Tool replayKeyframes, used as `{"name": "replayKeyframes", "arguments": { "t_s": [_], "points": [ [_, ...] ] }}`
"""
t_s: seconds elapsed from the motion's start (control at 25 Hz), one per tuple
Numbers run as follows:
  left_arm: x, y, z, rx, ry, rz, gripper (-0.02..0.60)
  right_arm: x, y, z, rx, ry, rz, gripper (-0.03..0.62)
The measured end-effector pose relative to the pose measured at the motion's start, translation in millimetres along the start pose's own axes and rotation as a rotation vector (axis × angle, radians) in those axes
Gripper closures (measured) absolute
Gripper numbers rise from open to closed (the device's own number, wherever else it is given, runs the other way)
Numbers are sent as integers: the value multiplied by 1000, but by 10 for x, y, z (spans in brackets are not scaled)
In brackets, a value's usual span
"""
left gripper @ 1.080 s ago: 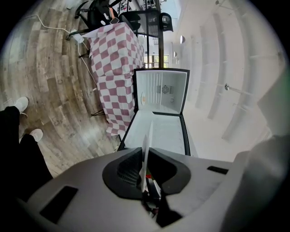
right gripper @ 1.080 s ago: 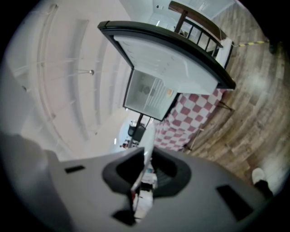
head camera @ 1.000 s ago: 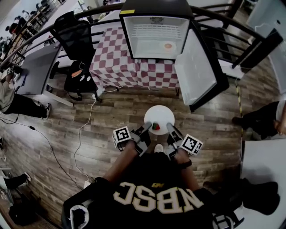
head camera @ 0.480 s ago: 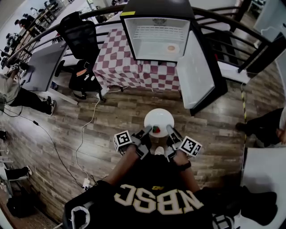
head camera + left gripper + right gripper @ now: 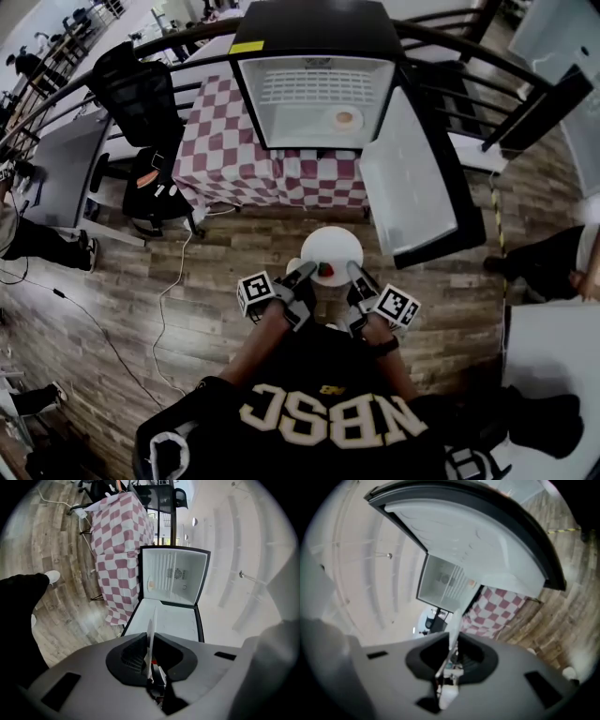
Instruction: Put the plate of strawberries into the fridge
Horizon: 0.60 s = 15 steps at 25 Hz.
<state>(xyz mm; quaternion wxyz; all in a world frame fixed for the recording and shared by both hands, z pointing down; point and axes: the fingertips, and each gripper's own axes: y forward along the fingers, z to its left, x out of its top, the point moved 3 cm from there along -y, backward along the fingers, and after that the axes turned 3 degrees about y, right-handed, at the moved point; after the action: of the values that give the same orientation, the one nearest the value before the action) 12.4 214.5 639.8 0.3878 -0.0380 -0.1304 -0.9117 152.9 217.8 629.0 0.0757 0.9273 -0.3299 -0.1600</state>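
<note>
Floor (image 5: 122, 281) everywhere is grey-brown wood plank, with a white cable (image 5: 167, 295) snaking across it on the left. Up ahead sits a black mini fridge (image 5: 314, 23) on a tabletop covered by a pink-and-white checked cloth (image 5: 225, 150). The fridge's door (image 5: 408, 178) is swung wide open to the right. Its inside is white, and a small round orange thing (image 5: 347, 118) sits on the shelf, can't tell what it is. A black office chair (image 5: 141, 89) and a grey desk (image 5: 61, 159) are off to the left, and a dark curved railing (image 5: 450, 42) runs behind the whole setup.

The white plate (image 5: 330, 251) is up in the air over the floor, short of the fridge, with a red strawberry (image 5: 325, 270) near its close edge. The left gripper (image 5: 305, 274) has its jaws pinched down on the plate's left rim, and the right gripper (image 5: 356, 275) is clamped the same way on the right rim. In both gripper views the plate shows edge-on as a thin white sliver right between the nearly closed jaws.
</note>
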Motion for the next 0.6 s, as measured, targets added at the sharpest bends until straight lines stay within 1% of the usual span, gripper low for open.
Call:
{"name": "replayKeyframes", "arguments": {
  "t_s": [0.08, 0.16, 0.24, 0.36, 0.44, 0.52, 0.6],
  "points": [
    [287, 189, -131, -2, 27, 27, 535, 180, 232, 110, 9, 38, -44, 549],
    [576, 330, -297, -9, 13, 36, 535, 329, 489, 253, 14, 48, -75, 549],
    [840, 436, -512, -36, -4, 34, 535, 475, 784, 419, 50, -3, -98, 549],
    [1240, 543, -715, -42, 33, 30, 535, 626, 1213, 598, 79, -43, -103, 549],
    [1456, 586, -764, -31, 59, 40, 535, 643, 1410, 627, 59, -30, -91, 549],
    [1633, 627, -757, -15, 79, 60, 535, 623, 1542, 582, 1, 17, -78, 549],
    [1791, 662, -730, 3, 80, 78, 535, 631, 1697, 575, -21, 19, -71, 549]
  ]
}}
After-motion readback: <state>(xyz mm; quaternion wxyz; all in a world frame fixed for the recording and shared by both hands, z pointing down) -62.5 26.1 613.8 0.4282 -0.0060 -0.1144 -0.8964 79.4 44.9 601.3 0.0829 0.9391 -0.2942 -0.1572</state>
